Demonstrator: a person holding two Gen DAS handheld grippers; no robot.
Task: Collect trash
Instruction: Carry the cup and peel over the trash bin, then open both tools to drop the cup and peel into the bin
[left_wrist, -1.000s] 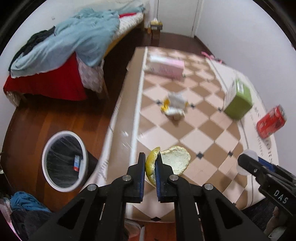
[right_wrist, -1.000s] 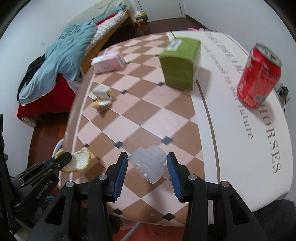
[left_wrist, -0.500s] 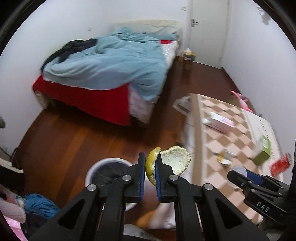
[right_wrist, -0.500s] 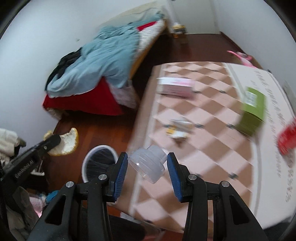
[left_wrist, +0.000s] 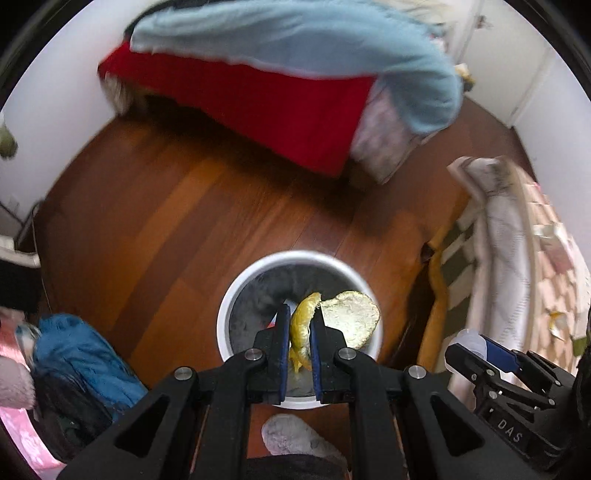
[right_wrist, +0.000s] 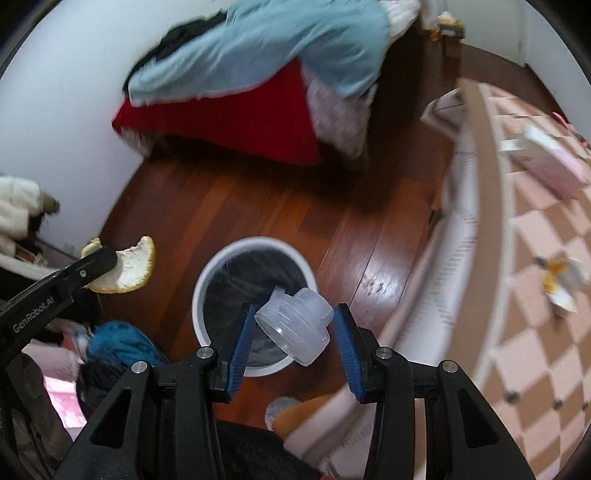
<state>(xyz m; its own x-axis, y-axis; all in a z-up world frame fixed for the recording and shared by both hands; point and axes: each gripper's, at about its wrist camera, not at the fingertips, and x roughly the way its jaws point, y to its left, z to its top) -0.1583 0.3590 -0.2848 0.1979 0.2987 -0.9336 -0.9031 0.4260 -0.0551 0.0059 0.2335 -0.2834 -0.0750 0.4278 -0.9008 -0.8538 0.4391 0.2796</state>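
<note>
1. My left gripper (left_wrist: 298, 334) clenches the orange peel (left_wrist: 334, 319) above the white bin (left_wrist: 225, 314) on the floor.
2. My right gripper (right_wrist: 293, 328) grasps the clear plastic cap (right_wrist: 293, 325) over that bin's rim.

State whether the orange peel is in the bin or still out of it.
Out. The orange peel is clamped in the left tool, above the white bin in the left wrist view.

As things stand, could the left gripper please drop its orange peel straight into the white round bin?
Probably yes. The left gripper holds the orange peel above the open mouth of the white round bin, with nothing between them, though the right wrist view places it more to one side.
</note>
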